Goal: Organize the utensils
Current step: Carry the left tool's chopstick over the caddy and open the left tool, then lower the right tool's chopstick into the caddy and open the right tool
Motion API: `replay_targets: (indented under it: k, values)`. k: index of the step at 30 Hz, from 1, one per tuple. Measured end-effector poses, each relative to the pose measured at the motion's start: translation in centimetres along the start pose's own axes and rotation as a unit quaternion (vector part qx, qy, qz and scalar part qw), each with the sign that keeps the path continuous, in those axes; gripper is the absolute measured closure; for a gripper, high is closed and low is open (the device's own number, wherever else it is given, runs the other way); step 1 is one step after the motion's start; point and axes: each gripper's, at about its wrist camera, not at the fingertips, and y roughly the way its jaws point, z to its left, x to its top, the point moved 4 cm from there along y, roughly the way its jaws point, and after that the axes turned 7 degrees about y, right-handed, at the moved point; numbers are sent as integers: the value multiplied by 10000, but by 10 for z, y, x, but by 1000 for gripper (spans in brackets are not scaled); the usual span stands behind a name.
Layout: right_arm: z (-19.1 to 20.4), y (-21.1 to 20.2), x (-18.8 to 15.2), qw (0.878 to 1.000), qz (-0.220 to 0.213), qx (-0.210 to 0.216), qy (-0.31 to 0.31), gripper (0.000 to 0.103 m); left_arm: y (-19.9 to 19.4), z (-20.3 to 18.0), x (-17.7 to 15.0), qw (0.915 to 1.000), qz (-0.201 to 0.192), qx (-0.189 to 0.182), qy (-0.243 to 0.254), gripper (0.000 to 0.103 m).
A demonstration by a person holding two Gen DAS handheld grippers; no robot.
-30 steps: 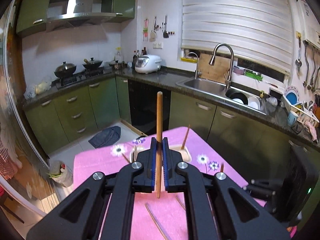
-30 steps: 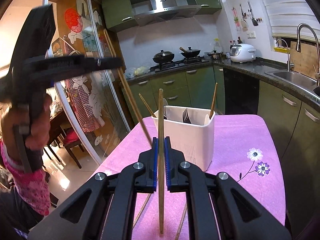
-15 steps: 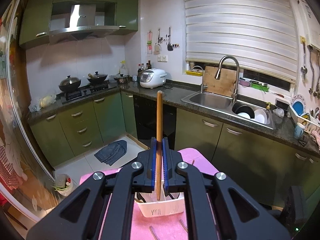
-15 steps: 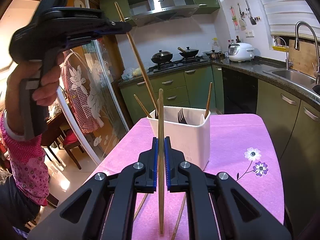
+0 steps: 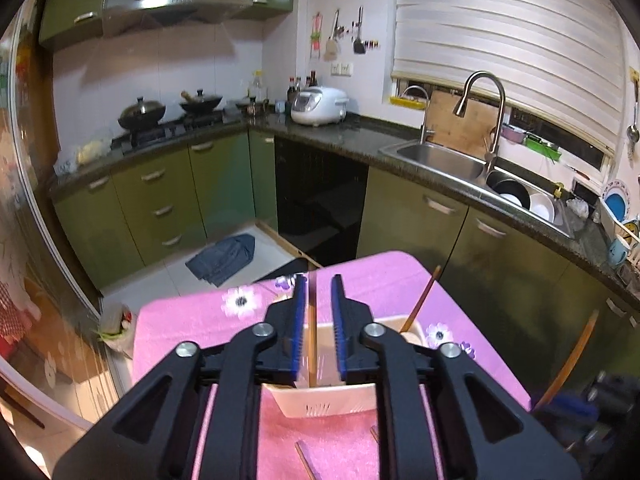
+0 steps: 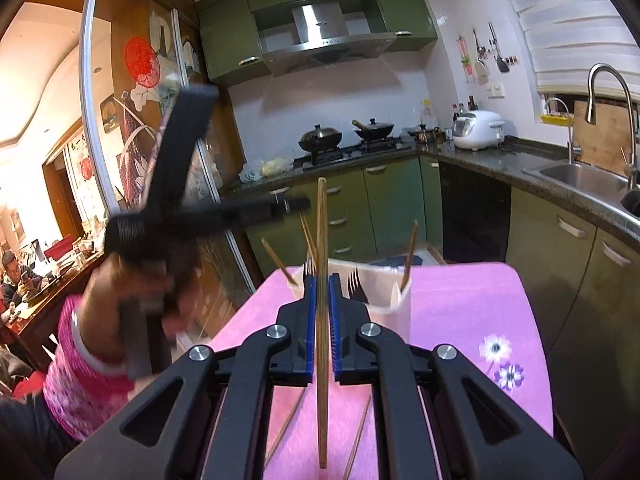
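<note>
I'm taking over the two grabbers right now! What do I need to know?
Left gripper: over the white utensil holder; its jaws have just been opening and its chopstick stands loose between them, lower end inside the holder.
Right gripper: shut on another chopstick, upright, on the near side of the holder.
Done: a fork and a few chopsticks already stand in the holder.
Left: pull the left gripper clear, drop the right one's chopstick in, then pick up the loose chopsticks lying on the pink tablecloth.
</note>
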Motion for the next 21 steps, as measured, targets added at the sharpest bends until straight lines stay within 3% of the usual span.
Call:
replay_targets:
  k: [3,7,14,17,21]
  values:
    - [2,7,23,9996,-231,-118,-125,96,-2,6,-8,10000,-2,-2,-57,82]
    - [-1,12,66,9960,-871,-207,48,96,-19,8,-16,9998,-157,72,-68,67]
    - [-10,42,112,9889,-1439,-359,129,96,-48,2,-51,9998,-126,131,71,60]
    - [-19,61,117,9874,-1482,-526,166,96,-51,0,-68,9999,-44,107,84,60]
    - [-34,89,100,9901,-1173,-725,249,96,-49,-4,-94,9999,122,15,9,59]
